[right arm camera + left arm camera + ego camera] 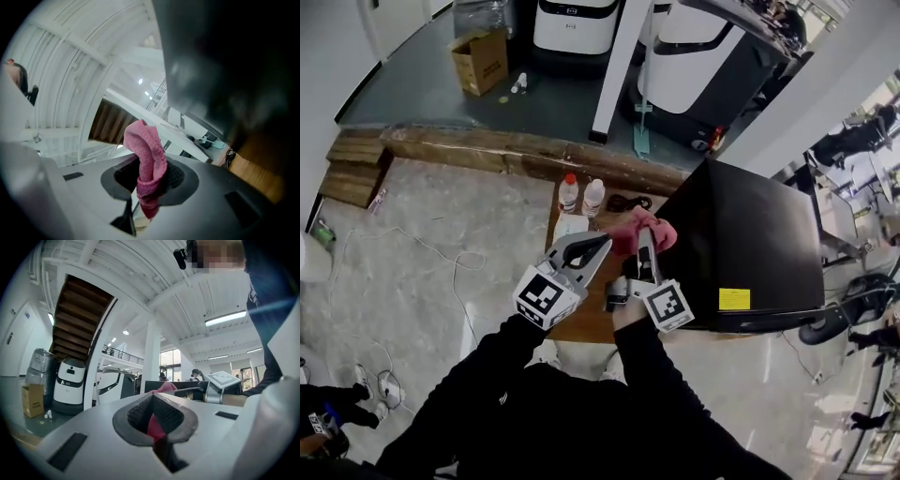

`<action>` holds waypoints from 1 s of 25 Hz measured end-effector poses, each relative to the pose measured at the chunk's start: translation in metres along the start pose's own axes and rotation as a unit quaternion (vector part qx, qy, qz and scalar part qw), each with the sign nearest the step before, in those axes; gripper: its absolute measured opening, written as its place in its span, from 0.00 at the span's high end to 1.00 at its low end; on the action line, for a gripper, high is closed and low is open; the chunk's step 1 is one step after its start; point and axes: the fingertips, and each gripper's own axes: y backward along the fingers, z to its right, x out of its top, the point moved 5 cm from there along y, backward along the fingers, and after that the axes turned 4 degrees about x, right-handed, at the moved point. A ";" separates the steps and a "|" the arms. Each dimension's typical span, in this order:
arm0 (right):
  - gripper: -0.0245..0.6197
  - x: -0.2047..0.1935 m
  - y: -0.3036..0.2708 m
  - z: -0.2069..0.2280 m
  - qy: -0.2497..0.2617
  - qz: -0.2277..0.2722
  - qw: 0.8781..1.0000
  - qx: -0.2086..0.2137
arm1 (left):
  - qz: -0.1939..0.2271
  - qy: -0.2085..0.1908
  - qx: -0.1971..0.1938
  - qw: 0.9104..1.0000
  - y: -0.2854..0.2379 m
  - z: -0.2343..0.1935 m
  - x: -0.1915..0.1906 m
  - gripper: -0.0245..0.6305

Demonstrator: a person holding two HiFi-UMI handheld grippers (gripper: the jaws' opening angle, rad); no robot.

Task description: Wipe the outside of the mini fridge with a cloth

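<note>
While the left gripper point(153, 422) and the right gripper point(148, 186) each pinch the pink cloth point(639, 231), bunched between their closed jaws, the black mini fridge point(741, 234) stands just to the right, its side wall nearest the right gripper, with the left gripper farther off.

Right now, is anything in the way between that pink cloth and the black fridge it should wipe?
Nothing visible is. The pink terry cloth, pinched by the left gripper and the right gripper, is held close beside the black box-shaped mini fridge, with only open air between them.
</note>
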 end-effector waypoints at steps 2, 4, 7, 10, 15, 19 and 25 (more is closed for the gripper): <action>0.83 0.008 -0.005 0.018 -0.025 0.040 0.997 -0.053 | 0.002 0.004 -0.028 1.000 -0.020 -0.012 0.002 0.96; 0.83 0.017 -0.006 0.034 -0.049 0.077 0.990 -0.110 | 0.002 0.005 -0.046 0.999 -0.039 -0.023 0.006 0.96; 0.83 0.032 -0.010 0.053 -0.068 0.119 0.979 -0.149 | 0.001 0.003 -0.063 0.998 -0.063 -0.038 0.006 0.96; 0.83 0.044 -0.016 0.066 -0.077 0.156 0.974 -0.148 | -0.005 0.007 -0.076 0.997 -0.079 -0.043 0.000 0.96; 0.83 0.056 -0.012 0.091 -0.120 0.210 0.956 -0.169 | -0.019 0.012 -0.097 0.995 -0.094 -0.043 -0.015 0.96; 0.83 0.061 -0.014 0.103 -0.150 0.237 0.946 -0.165 | -0.032 0.022 -0.101 0.994 -0.104 -0.043 -0.027 0.96; 0.83 0.045 -0.016 0.138 -0.214 0.264 0.926 -0.165 | -0.048 0.030 -0.102 0.993 -0.116 -0.049 -0.050 0.96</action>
